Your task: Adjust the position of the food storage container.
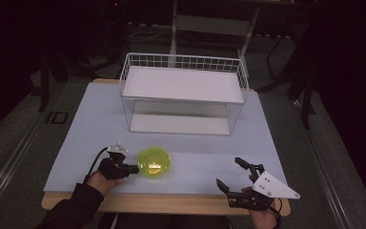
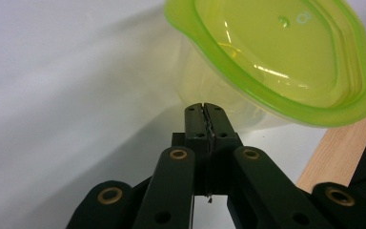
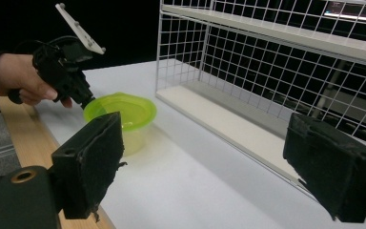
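A yellow-green translucent container [image 1: 154, 162] with a lid stands on the pale table mat near the front. My left gripper [image 1: 136, 168] lies just left of it, pointing at its side. In the left gripper view the jaws [image 2: 204, 112] are pressed together with nothing between them. Their tips sit right under the container's lid rim [image 2: 267, 90]; whether they touch it is unclear. My right gripper [image 1: 231, 173] rests at the front right, its jaws spread wide and empty. The right gripper view [image 3: 214, 162] shows the container [image 3: 121, 112] and the left gripper [image 3: 83, 98] farther off.
A white wire shelf rack [image 1: 183, 95] with two levels stands at the back middle of the mat [image 1: 195, 143]; it also rises at the right of the right gripper view [image 3: 267, 57]. A wooden table edge [image 1: 171, 202] runs along the front.
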The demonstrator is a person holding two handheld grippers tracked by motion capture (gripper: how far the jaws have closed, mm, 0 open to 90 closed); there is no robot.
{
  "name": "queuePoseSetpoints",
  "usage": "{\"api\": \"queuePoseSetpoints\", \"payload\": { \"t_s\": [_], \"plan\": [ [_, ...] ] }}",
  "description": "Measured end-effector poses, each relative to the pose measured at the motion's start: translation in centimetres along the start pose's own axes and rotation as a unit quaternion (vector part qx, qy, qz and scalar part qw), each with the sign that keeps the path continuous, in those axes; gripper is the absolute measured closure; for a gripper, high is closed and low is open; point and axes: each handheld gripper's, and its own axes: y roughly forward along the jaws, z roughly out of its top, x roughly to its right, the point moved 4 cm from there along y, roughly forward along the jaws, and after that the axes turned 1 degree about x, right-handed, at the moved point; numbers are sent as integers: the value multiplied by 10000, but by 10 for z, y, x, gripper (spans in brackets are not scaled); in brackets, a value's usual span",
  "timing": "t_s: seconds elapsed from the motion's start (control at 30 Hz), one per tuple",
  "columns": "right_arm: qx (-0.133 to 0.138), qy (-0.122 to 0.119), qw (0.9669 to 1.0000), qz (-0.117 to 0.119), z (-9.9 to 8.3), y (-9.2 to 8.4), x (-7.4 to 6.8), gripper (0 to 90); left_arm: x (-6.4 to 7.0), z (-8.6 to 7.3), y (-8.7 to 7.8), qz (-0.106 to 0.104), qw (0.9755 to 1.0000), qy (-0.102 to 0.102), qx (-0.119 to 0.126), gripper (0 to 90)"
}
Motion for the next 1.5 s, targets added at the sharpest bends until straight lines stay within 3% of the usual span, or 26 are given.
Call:
{"api": "queuePoseSetpoints", "payload": {
  "t_s": [0.27,0.67,0.8,0.93,1.0,1.13,1.5],
  "plan": [
    [-3,11,10000,2,0,0,0,134,17,8,15,-253,9997,27,-43,900],
    [-51,1,10000,28,-1,0,0,134,45,17,38,-532,9978,324,-215,900],
    [-57,-7,10000,44,-1,1,-1,134,37,15,34,-367,9990,144,-223,900],
    [-60,-15,10000,47,-1,1,-1,134,22,21,28,-127,9998,-135,-10,900],
    [-65,-14,10000,49,-1,1,-1,134,15,26,27,-119,9996,-204,162,900],
    [-71,-9,10000,50,-2,1,0,134,7,32,32,-25,9995,-283,168,900],
    [-84,31,9999,60,-2,2,0,134,20,31,43,-386,9986,-360,64,900]
  ]
}}
